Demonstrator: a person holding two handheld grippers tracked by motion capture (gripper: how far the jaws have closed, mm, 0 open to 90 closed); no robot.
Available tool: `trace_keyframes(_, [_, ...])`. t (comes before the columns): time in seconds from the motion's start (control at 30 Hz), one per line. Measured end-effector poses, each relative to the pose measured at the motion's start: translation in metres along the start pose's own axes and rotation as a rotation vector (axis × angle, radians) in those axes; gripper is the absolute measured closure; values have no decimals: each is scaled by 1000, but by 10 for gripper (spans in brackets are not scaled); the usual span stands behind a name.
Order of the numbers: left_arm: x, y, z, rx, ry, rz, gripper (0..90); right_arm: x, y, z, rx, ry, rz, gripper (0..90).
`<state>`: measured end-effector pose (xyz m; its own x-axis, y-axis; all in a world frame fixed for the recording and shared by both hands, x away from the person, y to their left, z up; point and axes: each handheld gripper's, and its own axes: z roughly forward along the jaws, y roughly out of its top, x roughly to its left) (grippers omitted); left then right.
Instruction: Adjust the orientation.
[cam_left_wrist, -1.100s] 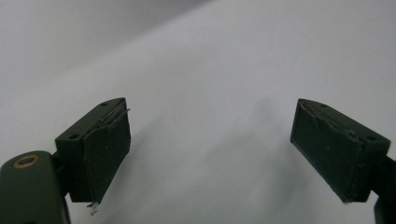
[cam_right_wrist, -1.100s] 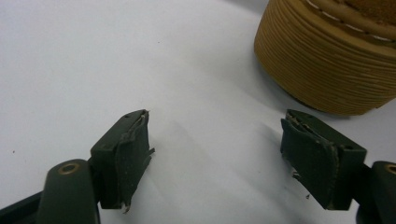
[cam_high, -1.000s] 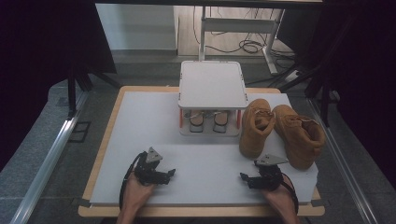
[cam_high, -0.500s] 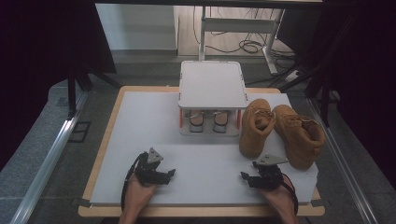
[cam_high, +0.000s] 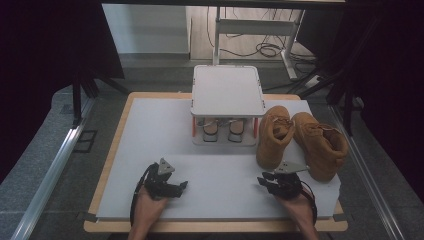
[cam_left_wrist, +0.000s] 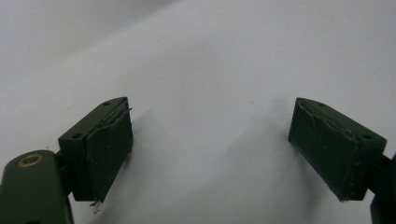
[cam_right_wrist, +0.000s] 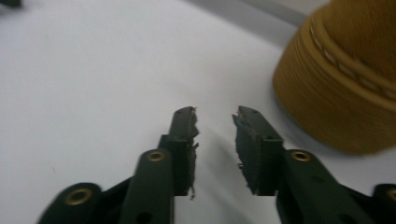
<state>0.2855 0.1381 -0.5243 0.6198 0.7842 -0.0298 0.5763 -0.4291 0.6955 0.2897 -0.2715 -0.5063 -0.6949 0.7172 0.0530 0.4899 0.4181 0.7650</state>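
On the bench (cam_high: 150, 130), the right gripper (cam_high: 264, 181) rests near the front edge with its jaws just having been closing; a narrow gap remains and nothing sits between them. The nearer tan boot (cam_high: 272, 135) stands close by at about one o'clock from it, apart from the fingertips; in the right gripper view the boot's toe (cam_right_wrist: 341, 79) lies at two o'clock. The second tan boot (cam_high: 322, 145) leans just beside the first. The left gripper (cam_high: 181, 187) lies well apart at nine o'clock, jaws spread wide over bare surface.
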Motion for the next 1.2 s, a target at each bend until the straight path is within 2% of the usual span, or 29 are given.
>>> trace_keyframes(0.1, [0,0,0,-1,1,-1,135,-3,5,3,-37,7,16,813])
trace_keyframes(0.17, [0,0,0,0,0,-1,136,-7,9,7,-49,-4,29,855])
trace_keyframes(0.27, [0,0,0,0,0,-1,136,-9,11,10,-60,-14,24,861])
trace_keyframes(0.43, [0,0,0,-1,0,-1,136,-14,14,17,-92,-64,24,861])
trace_keyframes(0.53, [0,0,0,0,0,-1,136,-16,16,22,-81,-81,29,863])
trace_keyframes(0.57, [0,0,0,0,0,-1,137,-16,17,24,-69,-101,27,863])
trace_keyframes(0.67, [0,0,0,-1,1,-1,137,-18,17,26,-65,-90,42,879])
trace_keyframes(1.2, [0,0,0,-2,1,0,138,-19,14,20,-28,-121,14,900])
